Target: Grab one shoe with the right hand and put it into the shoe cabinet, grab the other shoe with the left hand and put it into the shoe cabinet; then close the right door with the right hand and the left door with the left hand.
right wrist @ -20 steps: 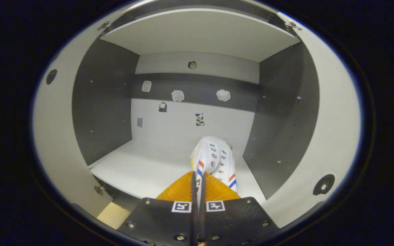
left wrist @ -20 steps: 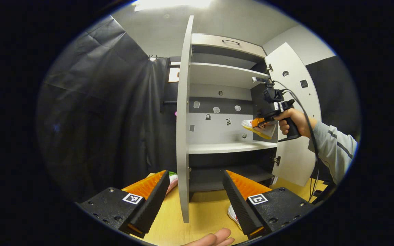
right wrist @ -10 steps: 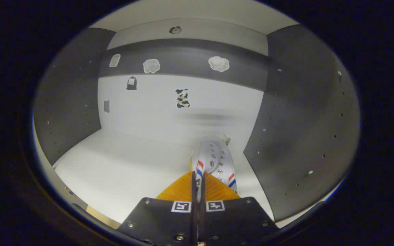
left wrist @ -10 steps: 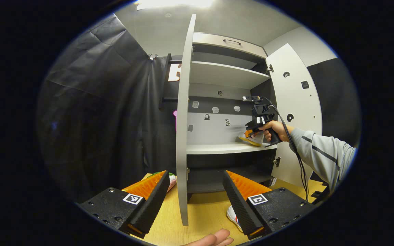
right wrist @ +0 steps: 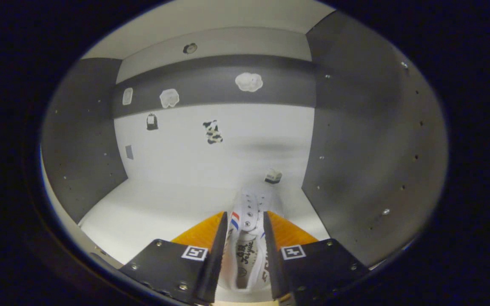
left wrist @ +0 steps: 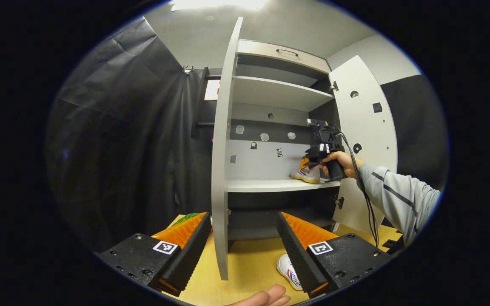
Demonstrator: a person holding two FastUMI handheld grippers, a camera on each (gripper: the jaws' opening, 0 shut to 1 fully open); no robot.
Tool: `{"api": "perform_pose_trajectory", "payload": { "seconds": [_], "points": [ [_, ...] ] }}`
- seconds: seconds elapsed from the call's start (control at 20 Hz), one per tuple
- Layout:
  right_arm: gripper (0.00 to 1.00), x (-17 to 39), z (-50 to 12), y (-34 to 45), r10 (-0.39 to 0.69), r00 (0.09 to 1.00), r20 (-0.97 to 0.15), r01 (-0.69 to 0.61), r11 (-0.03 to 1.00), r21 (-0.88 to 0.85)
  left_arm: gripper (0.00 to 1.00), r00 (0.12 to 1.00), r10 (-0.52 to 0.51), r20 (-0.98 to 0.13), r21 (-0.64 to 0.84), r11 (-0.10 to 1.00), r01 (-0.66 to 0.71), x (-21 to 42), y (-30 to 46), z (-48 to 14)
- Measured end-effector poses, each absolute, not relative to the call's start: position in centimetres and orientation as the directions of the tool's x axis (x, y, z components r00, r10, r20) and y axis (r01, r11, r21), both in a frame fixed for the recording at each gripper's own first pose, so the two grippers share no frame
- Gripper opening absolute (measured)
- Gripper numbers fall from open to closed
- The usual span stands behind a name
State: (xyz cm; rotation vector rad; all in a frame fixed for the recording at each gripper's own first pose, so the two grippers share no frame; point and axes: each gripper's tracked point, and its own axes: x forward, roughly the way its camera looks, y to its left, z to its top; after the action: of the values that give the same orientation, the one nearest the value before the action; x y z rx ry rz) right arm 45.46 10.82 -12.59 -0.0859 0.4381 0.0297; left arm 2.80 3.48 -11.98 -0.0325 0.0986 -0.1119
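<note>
A white shoe point(right wrist: 245, 246) with red and blue stripes rests on the cabinet's middle shelf point(right wrist: 155, 212), near the right wall. My right gripper point(right wrist: 245, 215) is open around it, an orange finger on either side and a small gap showing. From the left gripper view, that shoe point(left wrist: 306, 174) lies flat on the shelf with the right gripper point(left wrist: 313, 158) behind it. The other white shoe point(left wrist: 289, 270) lies on the wooden table point(left wrist: 249, 259) just beside my left gripper's right finger. My left gripper point(left wrist: 243, 238) is open and holds nothing, low in front of the cabinet.
The left door point(left wrist: 221, 170) stands open edge-on, straight ahead of the left gripper. The right door point(left wrist: 364, 140) is swung wide open behind a grey sleeve point(left wrist: 398, 195). Fingertips of a hand point(left wrist: 266, 297) show at the bottom. A green item point(left wrist: 187, 217) lies left of the door.
The right gripper lowered the shoe onto the middle shelf and its fingers have spread apart from it. The left gripper has barely shifted.
</note>
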Motion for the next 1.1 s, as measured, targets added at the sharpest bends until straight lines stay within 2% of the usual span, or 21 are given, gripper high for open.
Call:
{"api": "perform_pose_trajectory", "payload": {
  "seconds": [0.1,0.25,0.7,0.8,1.1],
  "points": [
    [0.65,43.9,-11.1,10.7,0.007,0.918,-0.397,-0.047,0.995,-0.092,0.96,0.991,-0.103,-0.089,-0.028,0.994,0.101,2.6,3.3,-11.5],
    [0.98,40.4,-9.2,11.4,0.032,0.933,-0.359,-0.077,0.991,-0.112,0.96,0.992,-0.11,-0.069,-0.019,0.994,0.109,2.3,2.2,-10.5],
    [1.0,23.9,-2.1,14.3,0.181,0.967,-0.177,-0.193,0.98,-0.051,0.96,0.974,-0.164,-0.156,-0.066,0.986,0.155,1.1,-3.0,-11.9],
    [0.98,20.1,-1.4,13.8,0.169,0.973,-0.158,-0.18,0.982,-0.054,0.96,0.968,-0.17,-0.183,-0.085,0.984,0.157,1.2,-4.1,-12.8],
    [1.0,10.6,0.0,11.5,0.148,0.986,-0.077,-0.151,0.988,-0.034,0.96,0.952,-0.136,-0.275,-0.116,0.987,0.107,2.4,-5.1,-16.7]
  ]
}}
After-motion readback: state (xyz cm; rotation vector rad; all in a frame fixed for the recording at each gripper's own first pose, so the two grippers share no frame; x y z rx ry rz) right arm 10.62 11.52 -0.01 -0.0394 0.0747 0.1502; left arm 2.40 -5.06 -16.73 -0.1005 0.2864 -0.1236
